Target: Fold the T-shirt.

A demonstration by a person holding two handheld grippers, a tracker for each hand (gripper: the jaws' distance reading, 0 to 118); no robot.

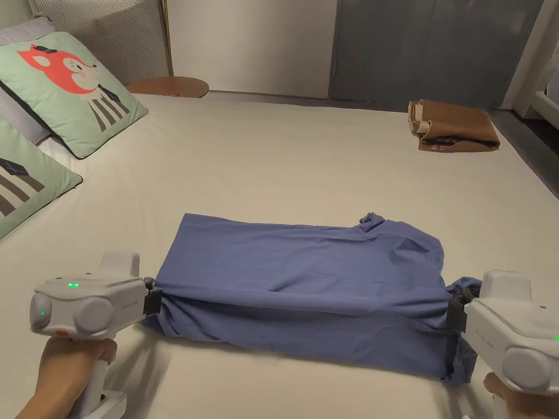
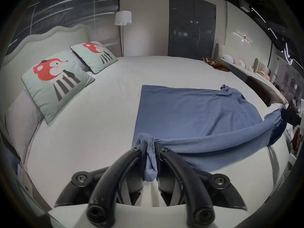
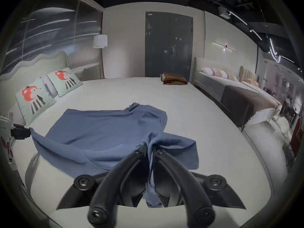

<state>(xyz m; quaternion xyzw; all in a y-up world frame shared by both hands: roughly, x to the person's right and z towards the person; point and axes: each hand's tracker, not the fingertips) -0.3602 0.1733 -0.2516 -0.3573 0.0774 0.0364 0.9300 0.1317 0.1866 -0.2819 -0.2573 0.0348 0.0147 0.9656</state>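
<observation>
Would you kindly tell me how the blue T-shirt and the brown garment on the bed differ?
The blue T-shirt lies near, partly spread, its near edge lifted; the brown garment sits folded at the far corner. The left gripper and right gripper grip the T-shirt; the brown garment lies untouched. Both rest on the bed.

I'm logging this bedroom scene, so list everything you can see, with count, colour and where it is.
T-shirt: one, blue, near side of bed, near edge lifted.
Bed: one, off-white, under the shirt.
Cushions: two, pale green with red animal, left by headboard.
Folded garment: one, brown, far right corner of bed.
Floor lamp: one, white, behind bed.
Door: one, dark grey, far wall.
Left gripper: white, shut on shirt's left end.
Right gripper: white, shut on shirt's right end.
</observation>
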